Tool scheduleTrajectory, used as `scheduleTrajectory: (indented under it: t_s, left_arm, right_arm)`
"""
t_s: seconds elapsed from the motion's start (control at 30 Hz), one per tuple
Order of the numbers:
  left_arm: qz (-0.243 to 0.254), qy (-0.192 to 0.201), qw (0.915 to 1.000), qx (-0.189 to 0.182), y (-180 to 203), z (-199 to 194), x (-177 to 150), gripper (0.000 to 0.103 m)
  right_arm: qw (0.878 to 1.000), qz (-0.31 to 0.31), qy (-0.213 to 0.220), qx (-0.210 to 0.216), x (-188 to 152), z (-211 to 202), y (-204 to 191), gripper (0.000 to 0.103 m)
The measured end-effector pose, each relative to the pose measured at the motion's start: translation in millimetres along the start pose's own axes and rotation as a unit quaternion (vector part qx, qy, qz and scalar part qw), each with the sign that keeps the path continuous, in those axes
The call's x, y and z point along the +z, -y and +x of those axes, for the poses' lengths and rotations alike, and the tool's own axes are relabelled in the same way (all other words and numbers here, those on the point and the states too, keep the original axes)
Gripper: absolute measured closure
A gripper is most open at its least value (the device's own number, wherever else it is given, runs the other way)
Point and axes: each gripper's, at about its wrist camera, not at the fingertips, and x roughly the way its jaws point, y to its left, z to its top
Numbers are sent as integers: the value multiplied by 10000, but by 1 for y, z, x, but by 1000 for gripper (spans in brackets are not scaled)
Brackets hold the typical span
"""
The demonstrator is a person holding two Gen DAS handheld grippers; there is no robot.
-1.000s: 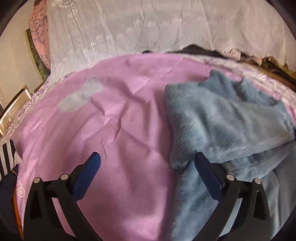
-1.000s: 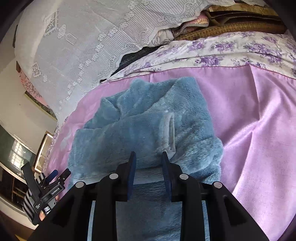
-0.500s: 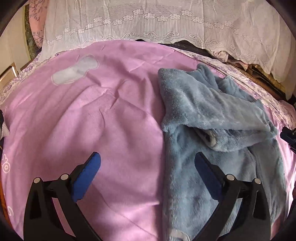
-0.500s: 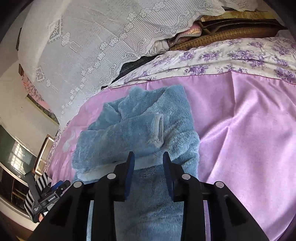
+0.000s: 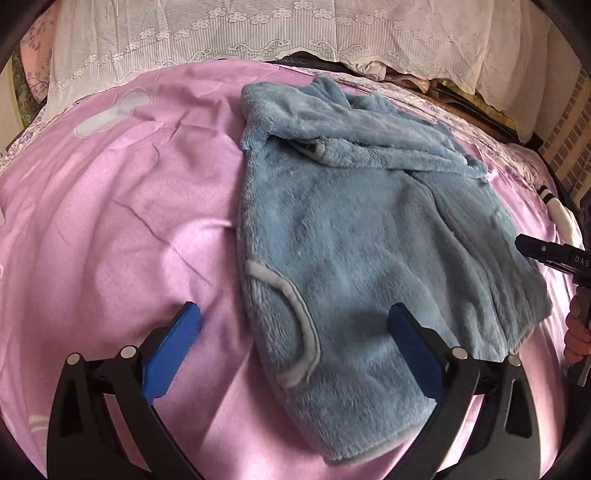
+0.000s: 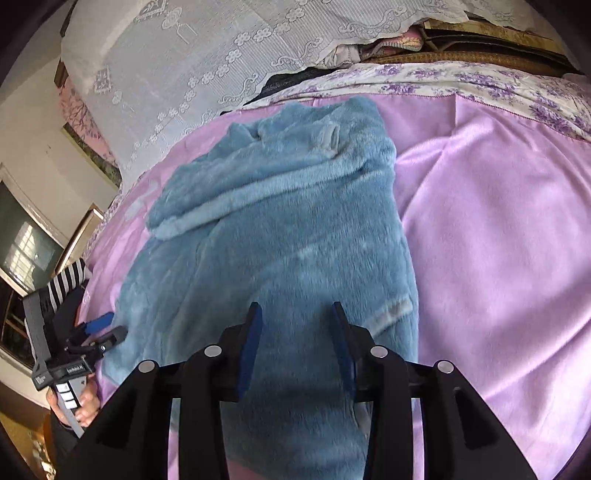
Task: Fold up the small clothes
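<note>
Grippers: left hand-held gripper (image 5: 293,332) spread wide, empty, straddling the near left edge of the fleece garment (image 5: 362,236); right hand-held gripper (image 6: 295,332) narrow, jaws opening, directly over its near end, nothing pinched. Garment's long axis runs lower to upper frame, sleeve folded across the top. Pink bedspread (image 5: 122,206); lace cover (image 5: 332,26) beyond.

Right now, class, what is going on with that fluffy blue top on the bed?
A person with a gripper in each hand is folding a fluffy blue top laid on a pink bedspread. Its upper part is already folded down across the body. The left gripper hangs wide open over the near edge, gripping nothing. The right gripper is above the fabric with its jaws opening and no cloth pinched between them.
</note>
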Motion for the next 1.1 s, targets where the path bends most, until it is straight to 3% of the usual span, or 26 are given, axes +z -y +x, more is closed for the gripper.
scheduleTrajectory:
  t_s: [0.2,0.37,0.5,0.83,0.87,0.9,0.93,1.03,1.1]
  left_arm:
    - [191,-60,9991,-383,12,-16,-34,5]
    - [-137,41,9962,-855,2,-25,-37,5]
    - [-548,-127,9924,-1096,-8,-15,-31,5]
    - [-209,-242,9943,-1018,12,-2,-25,5]
    - [-217,-225,9944,-1010,12,-2,-25,9]
    - [-246,-191,9944,-1005,11,-4,-26,14]
    - [-282,-163,9942,-1028,9,-6,-26,30]
    - [-548,-78,9931,-1034,-2,-11,-28,51]
    - [-768,-93,9894,-1226,-11,-11,-29,53]
  right_arm:
    - [9992,-89,361,154,-44,-47,11,64]
    - [9965,73,787,262,-63,-81,29,50]
    - [9975,439,509,224,-63,-68,44,50]
    - [9960,752,181,457,-67,-41,39,49]
    - [9962,721,192,441,-67,-39,37,51]
    - [9964,687,188,461,-68,-39,35,64]
    - [9962,681,155,527,-69,-38,34,76]
    - [9952,749,233,590,-70,-41,36,85]
    - [9946,763,295,639,-70,-45,37,86]
